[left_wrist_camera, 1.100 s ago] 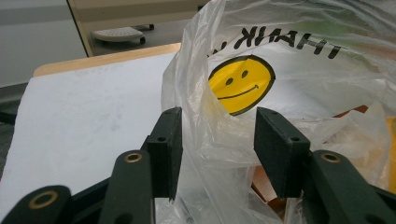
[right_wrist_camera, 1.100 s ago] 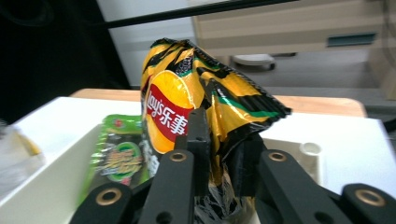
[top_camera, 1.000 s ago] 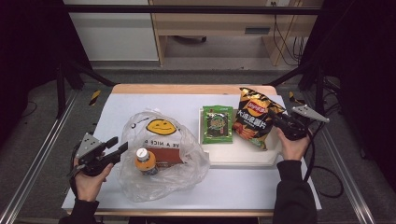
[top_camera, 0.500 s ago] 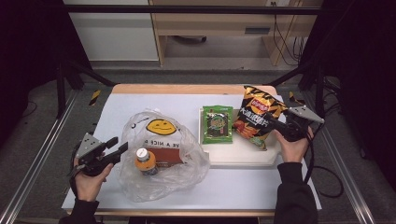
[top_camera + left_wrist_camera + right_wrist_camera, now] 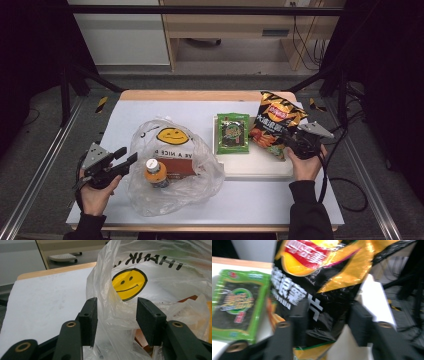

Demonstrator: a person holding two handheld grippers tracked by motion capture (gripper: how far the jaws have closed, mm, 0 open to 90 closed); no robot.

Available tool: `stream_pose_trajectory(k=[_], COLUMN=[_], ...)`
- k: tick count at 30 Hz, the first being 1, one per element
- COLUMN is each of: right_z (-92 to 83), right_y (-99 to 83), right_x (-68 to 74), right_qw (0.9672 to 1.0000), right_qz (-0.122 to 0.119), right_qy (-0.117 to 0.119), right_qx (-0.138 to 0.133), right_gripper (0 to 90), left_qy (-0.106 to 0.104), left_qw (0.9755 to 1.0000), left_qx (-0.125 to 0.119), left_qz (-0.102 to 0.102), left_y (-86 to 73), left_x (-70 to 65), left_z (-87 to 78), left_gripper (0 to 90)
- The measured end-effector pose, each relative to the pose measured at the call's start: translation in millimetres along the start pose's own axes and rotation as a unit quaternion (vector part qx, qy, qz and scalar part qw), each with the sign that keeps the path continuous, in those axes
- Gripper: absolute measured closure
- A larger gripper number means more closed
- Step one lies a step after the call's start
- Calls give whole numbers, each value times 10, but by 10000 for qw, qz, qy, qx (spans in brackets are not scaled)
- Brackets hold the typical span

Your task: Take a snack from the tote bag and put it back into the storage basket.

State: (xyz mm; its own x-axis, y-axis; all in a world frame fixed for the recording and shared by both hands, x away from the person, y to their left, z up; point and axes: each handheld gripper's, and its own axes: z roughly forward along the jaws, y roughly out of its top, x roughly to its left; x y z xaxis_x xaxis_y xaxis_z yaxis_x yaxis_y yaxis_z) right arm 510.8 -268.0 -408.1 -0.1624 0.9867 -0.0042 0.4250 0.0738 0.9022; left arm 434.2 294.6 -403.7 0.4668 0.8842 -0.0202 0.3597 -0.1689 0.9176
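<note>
A clear plastic bag (image 5: 172, 165) with a yellow smiley (image 5: 128, 283) lies left of centre. Inside it are an orange-capped bottle (image 5: 156, 172) and a red-brown box (image 5: 176, 168). My left gripper (image 5: 122, 159) is at the bag's left edge. In the left gripper view it (image 5: 116, 320) is open, with a fold of the bag's plastic between the jaws. A black and yellow chip bag (image 5: 275, 125) (image 5: 319, 290) rests on the white board (image 5: 250, 167). My right gripper (image 5: 291, 142) (image 5: 329, 325) is open, its jaws on either side of the chip bag's lower part; that view is blurred.
A green snack packet (image 5: 232, 132) (image 5: 239, 302) lies on the board just left of the chip bag. The table's wooden far edge (image 5: 200, 95) and metal side rails (image 5: 40, 170) bound the white surface. Cables trail off to the right (image 5: 345, 175).
The right gripper has shifted a little at the chip bag, and the bag has moved slightly with it. The left gripper and the plastic bag have stayed put.
</note>
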Motion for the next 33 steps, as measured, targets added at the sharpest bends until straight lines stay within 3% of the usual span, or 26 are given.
stream_pose_trajectory(k=[5,10,12,14,19,23,26,33], right_z=[63,113,118,106,-57,-83,6,190], right_y=[58,116,122,125,84,-14,-50,-102], right_x=[-106,-155,-181,-196,-140,9,103,178], right_qw=[9998,9989,9988,9995,9996,10000,9994,9983], right_qz=[63,-132,-128,-76,18,-36,-95,-148], right_qy=[-133,-445,-462,-305,-150,43,110,4], right_qx=[94,119,70,-23,-247,-59,314,560], right_gripper=[738,733,674,583,462,354,255,257], left_qy=[4,-11,-17,-18,-16,-13,-12,-5], left_qw=[10000,10000,10000,10000,10000,10000,10000,10000], left_qx=[8,21,36,31,11,10,8,5], left_qz=[0,0,19,17,7,15,22,11], left_y=[-3,-8,-11,-10,-3,-2,0,-4], left_x=[3,0,-2,-3,-2,-7,-6,10], left_z=[2,11,14,14,7,4,0,-10], left_gripper=[512,512,512,512,512,513,512,512])
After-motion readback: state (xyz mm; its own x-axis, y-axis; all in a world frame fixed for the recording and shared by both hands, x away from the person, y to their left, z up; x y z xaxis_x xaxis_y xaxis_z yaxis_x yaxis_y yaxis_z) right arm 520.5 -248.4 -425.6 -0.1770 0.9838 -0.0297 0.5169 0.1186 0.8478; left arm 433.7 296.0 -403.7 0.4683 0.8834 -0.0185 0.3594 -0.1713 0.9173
